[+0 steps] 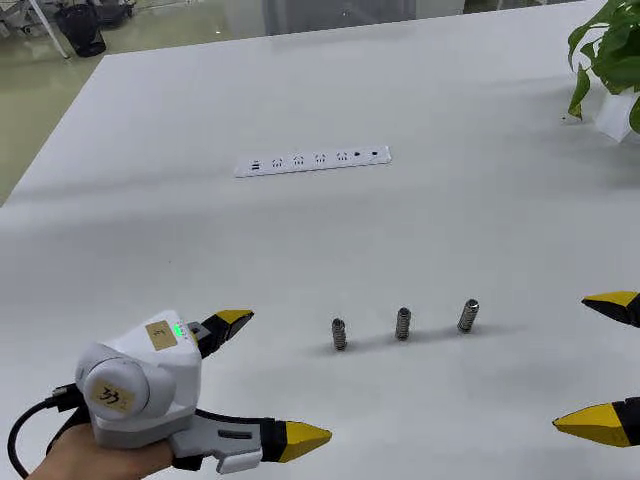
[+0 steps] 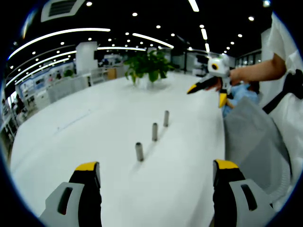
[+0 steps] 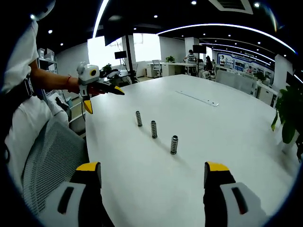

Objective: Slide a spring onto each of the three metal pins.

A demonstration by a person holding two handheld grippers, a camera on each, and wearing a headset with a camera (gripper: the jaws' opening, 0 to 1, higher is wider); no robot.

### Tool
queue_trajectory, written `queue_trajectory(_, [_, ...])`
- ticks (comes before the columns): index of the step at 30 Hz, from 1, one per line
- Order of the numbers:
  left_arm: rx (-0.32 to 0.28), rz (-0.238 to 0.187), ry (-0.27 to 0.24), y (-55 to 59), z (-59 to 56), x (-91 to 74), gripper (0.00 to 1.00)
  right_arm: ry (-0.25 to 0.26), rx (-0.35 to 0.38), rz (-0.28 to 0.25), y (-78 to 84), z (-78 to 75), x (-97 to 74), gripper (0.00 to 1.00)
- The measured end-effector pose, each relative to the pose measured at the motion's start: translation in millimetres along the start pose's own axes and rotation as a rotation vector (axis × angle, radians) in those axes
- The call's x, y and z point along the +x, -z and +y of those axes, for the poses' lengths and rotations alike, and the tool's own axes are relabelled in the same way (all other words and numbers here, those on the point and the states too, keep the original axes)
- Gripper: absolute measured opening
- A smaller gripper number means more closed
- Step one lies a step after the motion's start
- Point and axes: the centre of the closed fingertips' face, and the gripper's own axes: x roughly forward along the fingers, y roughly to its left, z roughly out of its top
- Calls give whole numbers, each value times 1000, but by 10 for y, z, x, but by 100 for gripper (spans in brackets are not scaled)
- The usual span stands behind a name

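Three upright metal pins stand in a row on the white table, each with a spring around it: left pin (image 1: 339, 334), middle pin (image 1: 403, 323), right pin (image 1: 468, 315). The right gripper view shows the coils on them (image 3: 174, 144) (image 3: 154, 129) (image 3: 138, 118). The left gripper view shows the same row (image 2: 139, 152) (image 2: 155, 132) (image 2: 166, 118). My left gripper (image 1: 275, 383) is open at the front left, empty, short of the row. My right gripper (image 1: 603, 365) is open at the right edge, empty too. Each gripper appears in the other's view (image 2: 206, 87) (image 3: 102, 94).
A white power strip (image 1: 312, 160) lies further back on the table. A potted plant (image 1: 608, 60) stands at the far right corner. The table edge and a mesh chair (image 3: 47, 156) are near the person's body.
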Motion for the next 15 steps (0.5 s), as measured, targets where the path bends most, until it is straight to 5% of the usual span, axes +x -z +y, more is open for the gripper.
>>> queue_trajectory(15, [7,12,15,11,-59,18,100,-7,-18,6,-40,-6,-11,90])
